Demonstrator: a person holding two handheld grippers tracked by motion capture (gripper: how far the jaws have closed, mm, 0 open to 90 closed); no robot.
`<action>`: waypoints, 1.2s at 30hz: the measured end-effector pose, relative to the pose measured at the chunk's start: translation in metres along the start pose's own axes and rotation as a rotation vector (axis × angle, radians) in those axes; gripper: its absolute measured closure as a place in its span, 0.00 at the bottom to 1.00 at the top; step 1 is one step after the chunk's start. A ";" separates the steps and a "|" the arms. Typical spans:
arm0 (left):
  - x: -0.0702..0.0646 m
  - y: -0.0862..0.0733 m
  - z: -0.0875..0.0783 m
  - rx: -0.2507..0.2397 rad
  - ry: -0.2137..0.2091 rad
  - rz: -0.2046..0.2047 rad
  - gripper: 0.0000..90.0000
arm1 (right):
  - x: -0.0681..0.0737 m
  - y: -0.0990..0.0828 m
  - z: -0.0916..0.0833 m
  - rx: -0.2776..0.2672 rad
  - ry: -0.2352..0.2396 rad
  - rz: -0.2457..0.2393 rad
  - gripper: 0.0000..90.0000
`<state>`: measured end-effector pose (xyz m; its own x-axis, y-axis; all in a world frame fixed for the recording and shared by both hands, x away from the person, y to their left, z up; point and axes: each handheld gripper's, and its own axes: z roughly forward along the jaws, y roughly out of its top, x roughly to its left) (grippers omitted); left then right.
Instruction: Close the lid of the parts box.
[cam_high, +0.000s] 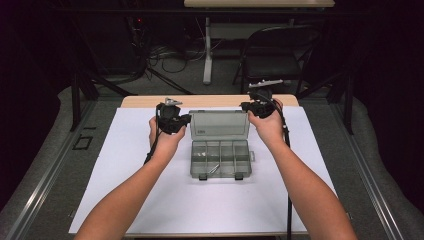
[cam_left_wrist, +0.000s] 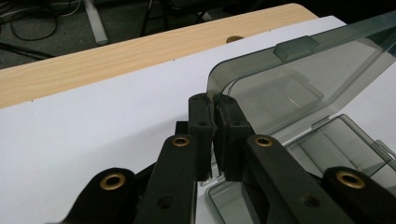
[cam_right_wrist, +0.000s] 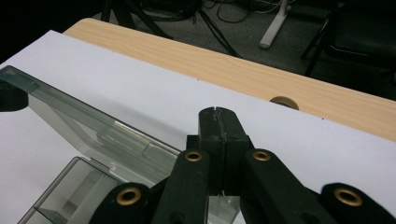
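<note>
A smoky clear plastic compartment box (cam_high: 220, 158) lies open in the middle of the white sheet, with its lid (cam_high: 219, 124) standing up at the back. A small metal part (cam_high: 214, 168) rests in one front compartment. My left gripper (cam_high: 186, 120) is at the lid's left edge. In the left gripper view its jaws (cam_left_wrist: 215, 116) are pinched on the rounded corner of the lid (cam_left_wrist: 299, 79). My right gripper (cam_high: 246, 106) hovers by the lid's upper right corner. In the right gripper view it (cam_right_wrist: 218, 121) is shut, pad against pad, with the lid (cam_right_wrist: 79, 116) off to its left.
The white sheet (cam_high: 125, 165) covers a wooden table whose bare far edge (cam_high: 150, 101) has a round cable hole (cam_right_wrist: 284, 102). Beyond the table stand a black folding chair (cam_high: 277, 50), a table leg and loose cables on the floor.
</note>
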<state>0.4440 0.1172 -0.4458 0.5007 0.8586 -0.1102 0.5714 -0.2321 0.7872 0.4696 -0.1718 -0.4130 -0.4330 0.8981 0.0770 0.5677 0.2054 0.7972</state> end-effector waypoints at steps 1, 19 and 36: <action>0.000 -0.001 0.000 -0.002 -0.001 0.000 0.95 | 0.000 -0.001 0.001 0.002 0.003 0.002 1.00; 0.000 -0.017 -0.015 0.016 -0.093 -0.008 0.91 | 0.000 -0.014 0.001 -0.001 0.032 0.015 1.00; -0.003 -0.055 -0.040 0.020 -0.210 -0.007 0.89 | 0.000 -0.036 -0.009 0.001 0.082 0.005 1.00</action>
<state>0.3850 0.1452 -0.4645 0.6200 0.7466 -0.2411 0.5869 -0.2374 0.7741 0.4428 -0.1825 -0.4360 -0.4855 0.8645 0.1299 0.5709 0.2010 0.7961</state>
